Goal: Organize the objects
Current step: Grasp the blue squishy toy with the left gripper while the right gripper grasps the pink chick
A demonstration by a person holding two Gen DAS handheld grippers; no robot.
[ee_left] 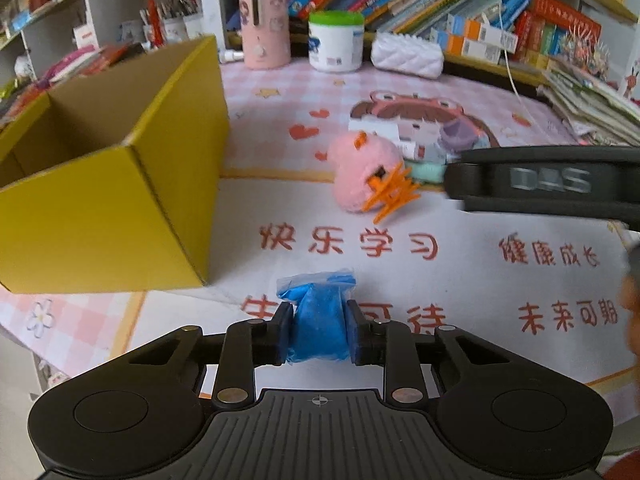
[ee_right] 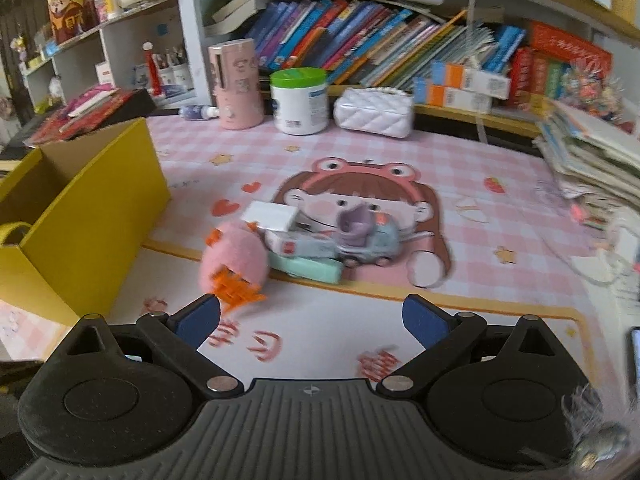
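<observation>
Packet point(ee_left: 316, 320), blue and wrapped in clear film, sits pinched between the pads of the left gripper point(ee_left: 318, 330), low over the mat point(ee_left: 460, 292); its long axis runs away from the camera, toward twelve o'clock; the jaws are closed about as far as they go, squeezing its middle. Box point(ee_left: 120, 184), yellow card and open at the top, stands at ten o'clock from that grip, just beside it; I'd judge the next move a short lift up and left over the near wall, and the left hand is plainly the nearer one. Right gripper point(ee_right: 312, 320) hangs wide open with nothing between its blue pads; the pink plush point(ee_right: 234, 260) with its orange clip point(ee_right: 236, 290) lies at eleven o'clock from it, close to the left pad; a toy car point(ee_right: 368, 240) and small cartons sit behind at twelve. Red mat characters read 快乐学习 and 健康成长; the right gripper's arm, seen from the left camera, bears a blurred mark, perhaps "DAS".
</observation>
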